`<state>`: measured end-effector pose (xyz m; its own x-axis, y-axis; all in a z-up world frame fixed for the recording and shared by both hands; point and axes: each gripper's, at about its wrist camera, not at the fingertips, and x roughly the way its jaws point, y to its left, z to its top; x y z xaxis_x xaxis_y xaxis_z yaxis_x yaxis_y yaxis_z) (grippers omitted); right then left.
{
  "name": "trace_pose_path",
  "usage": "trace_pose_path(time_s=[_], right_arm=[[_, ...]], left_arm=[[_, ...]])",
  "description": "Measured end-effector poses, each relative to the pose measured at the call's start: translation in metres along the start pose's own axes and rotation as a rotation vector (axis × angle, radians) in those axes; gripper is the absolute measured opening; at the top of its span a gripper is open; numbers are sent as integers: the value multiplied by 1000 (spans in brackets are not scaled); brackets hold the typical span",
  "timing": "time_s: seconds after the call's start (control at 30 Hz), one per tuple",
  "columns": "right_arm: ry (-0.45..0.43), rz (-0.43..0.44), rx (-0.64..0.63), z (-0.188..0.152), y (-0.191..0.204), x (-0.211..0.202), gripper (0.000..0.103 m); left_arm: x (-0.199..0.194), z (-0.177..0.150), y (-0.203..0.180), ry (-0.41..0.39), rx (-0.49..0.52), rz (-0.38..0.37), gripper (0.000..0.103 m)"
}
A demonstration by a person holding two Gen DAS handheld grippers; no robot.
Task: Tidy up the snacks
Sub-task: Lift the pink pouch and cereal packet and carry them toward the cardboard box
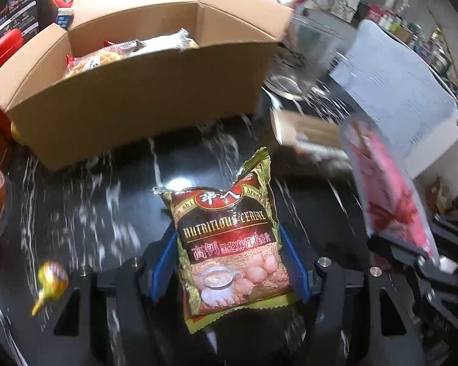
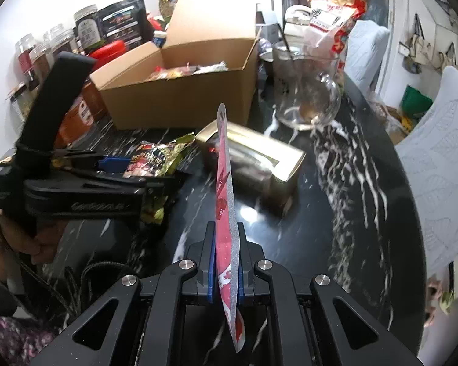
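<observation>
Black marble with white veins makes up the counter point(image 1: 76, 213) we work over; at its far side stands an open cardboard box point(image 1: 143, 97), its flaps up and several snack packets lying inside. Our left claw point(image 1: 232, 262) is closed on a cereal packet point(image 1: 229, 244), red and green with "NUTRITIOUS CEREAL" printed across it; the blue pads point(image 1: 293, 259) press against both long edges, and the packet's top end points toward the box while it hangs above the counter, short of the box's front wall. From the right wrist view we see the same left claw point(image 2: 116, 164) from the side, with the cereal packet point(image 2: 158, 155) sticking out of it. Our right claw point(image 2: 226, 274) is clamped on a thin pink-and-red packet point(image 2: 224, 183), held edge-on and upright between the blue pads; in the left wrist view that pink packet point(image 1: 387, 183) appears blurred at the right. Beyond the pink packet lies a gold box point(image 2: 259, 158) with a clear window, flat on the counter; farther back stands a glass mug point(image 2: 305, 88), just right of the cardboard box. A small gold-wrapped sweet point(image 1: 50, 280) lies on the counter at the lower left of the left wrist view. Jars point(image 2: 45, 58) and dark pouches crowd the wall to the left of the cardboard box; a red-and-white bag point(image 2: 332, 12) rises behind the mug.
</observation>
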<state>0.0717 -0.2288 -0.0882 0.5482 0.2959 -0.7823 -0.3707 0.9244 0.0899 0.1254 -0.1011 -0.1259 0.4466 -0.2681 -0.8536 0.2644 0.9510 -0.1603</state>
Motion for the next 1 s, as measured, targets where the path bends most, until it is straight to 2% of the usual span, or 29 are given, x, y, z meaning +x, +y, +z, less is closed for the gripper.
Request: trace_pose_path(time_s=[0.17, 0.27, 0.53, 0.57, 0.67, 0.77, 1.0], right_arm=[[36, 28, 17, -13, 10, -5, 10], [48, 50, 26, -21, 18, -8, 10], [72, 67, 65, -32, 29, -3, 10], [72, 58, 64, -33, 30, -2, 10], [78, 40, 55, -34, 33, 0, 10], [79, 39, 44, -36, 37, 3, 10], [77, 8, 31, -38, 43, 6, 11]], left_arm=[[-12, -20, -7, 37, 48, -25, 63], [-20, -34, -2, 42, 60, -15, 63], [-31, -50, 5, -25, 46, 7, 67], [-33, -53, 4, -34, 42, 13, 72], [-28, -52, 1, -13, 48, 53, 102], [-23, -52, -2, -1, 93, 103, 103], [-30, -57, 7, -45, 61, 100, 103]])
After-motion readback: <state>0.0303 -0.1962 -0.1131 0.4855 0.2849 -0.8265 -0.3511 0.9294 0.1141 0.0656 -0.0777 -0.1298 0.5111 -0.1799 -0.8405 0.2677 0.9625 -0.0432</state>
